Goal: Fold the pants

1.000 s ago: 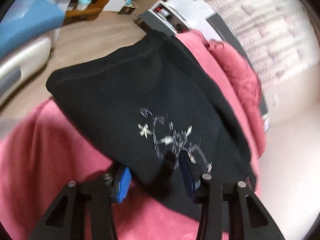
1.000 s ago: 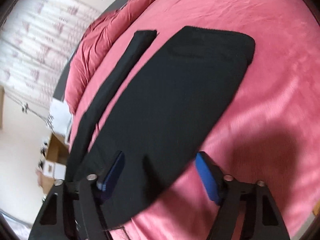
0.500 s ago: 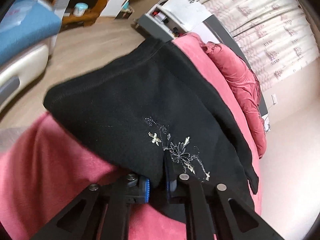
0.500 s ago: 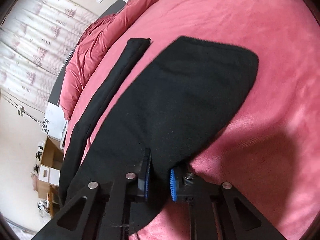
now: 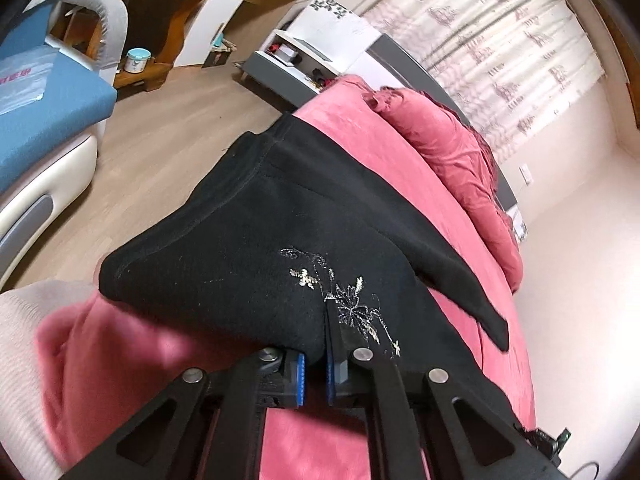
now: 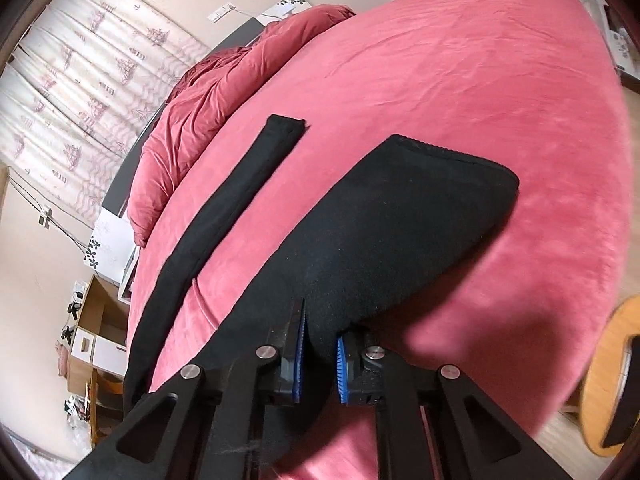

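Black pants [image 5: 240, 248] lie on a pink bed cover [image 5: 400, 152]. In the left wrist view the waistband end hangs past the bed's edge, and a pale flower embroidery [image 5: 348, 308] sits just ahead of the jaws. My left gripper [image 5: 315, 366] is shut on a pinch of this fabric and holds it raised. In the right wrist view one leg [image 6: 400, 220] rises off the bed cover [image 6: 440, 80] toward my right gripper [image 6: 320, 360], which is shut on its near edge. The other leg [image 6: 240, 184] lies flat to the left.
A rumpled red duvet [image 5: 460, 152] lines the far side of the bed below a patterned curtain [image 5: 500, 20]. Off the bed are a grey and white cabinet [image 5: 304, 56], a wooden desk [image 5: 160, 12] and a blue seat [image 5: 40, 112]. A round wooden object [image 6: 616, 360] stands at right.
Both grippers went from open around the pants' edge to shut on the cloth. Both then rose, and the gripped fabric now lifts off the bed cover.
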The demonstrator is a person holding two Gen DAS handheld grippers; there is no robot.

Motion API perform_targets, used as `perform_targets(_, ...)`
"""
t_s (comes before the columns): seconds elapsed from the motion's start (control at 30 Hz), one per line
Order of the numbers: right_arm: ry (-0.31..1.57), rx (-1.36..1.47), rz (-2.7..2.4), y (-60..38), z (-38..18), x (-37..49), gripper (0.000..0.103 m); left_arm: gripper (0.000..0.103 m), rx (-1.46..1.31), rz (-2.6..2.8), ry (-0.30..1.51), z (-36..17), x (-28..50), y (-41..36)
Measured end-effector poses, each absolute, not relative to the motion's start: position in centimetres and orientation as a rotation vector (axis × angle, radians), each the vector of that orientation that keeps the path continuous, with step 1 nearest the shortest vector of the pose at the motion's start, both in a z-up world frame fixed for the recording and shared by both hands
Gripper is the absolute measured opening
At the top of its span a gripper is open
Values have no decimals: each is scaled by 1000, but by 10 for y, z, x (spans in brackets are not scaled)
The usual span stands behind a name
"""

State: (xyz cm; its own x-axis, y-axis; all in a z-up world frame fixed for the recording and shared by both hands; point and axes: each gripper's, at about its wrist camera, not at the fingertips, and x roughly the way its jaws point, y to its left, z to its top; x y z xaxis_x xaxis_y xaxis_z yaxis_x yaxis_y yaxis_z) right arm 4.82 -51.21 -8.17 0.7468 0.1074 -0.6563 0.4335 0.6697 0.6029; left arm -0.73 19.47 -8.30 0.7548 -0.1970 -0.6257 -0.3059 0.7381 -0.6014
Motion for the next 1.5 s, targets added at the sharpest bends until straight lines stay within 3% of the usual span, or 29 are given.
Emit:
perform_targets(0.43, 790, 863, -233, -519, -107, -2, 13, 7, -753, 116, 836, -95, -72, 193)
perform_targets(0.63, 866, 806, -250, -520, -109, 3, 35, 23, -807, 179, 919, -99, -83, 196)
perform_targets(0.8, 775, 688, -427, -540, -78, -12, 38, 28, -817, 219, 756, -59, -109, 203)
perform_targets(1.07, 736, 643, -295, -545, -45, 60, 43, 37, -902, -162, 781, -49, -7, 133)
perform_targets(1.4, 823, 709, -104, -520, -64, 212, 48, 40, -977, -300, 907, -93, 126, 29)
perform_targets(1.5, 829, 745, -98, -526, -73, 250, 48, 46, -959, -261, 912, -102, 149, 17)
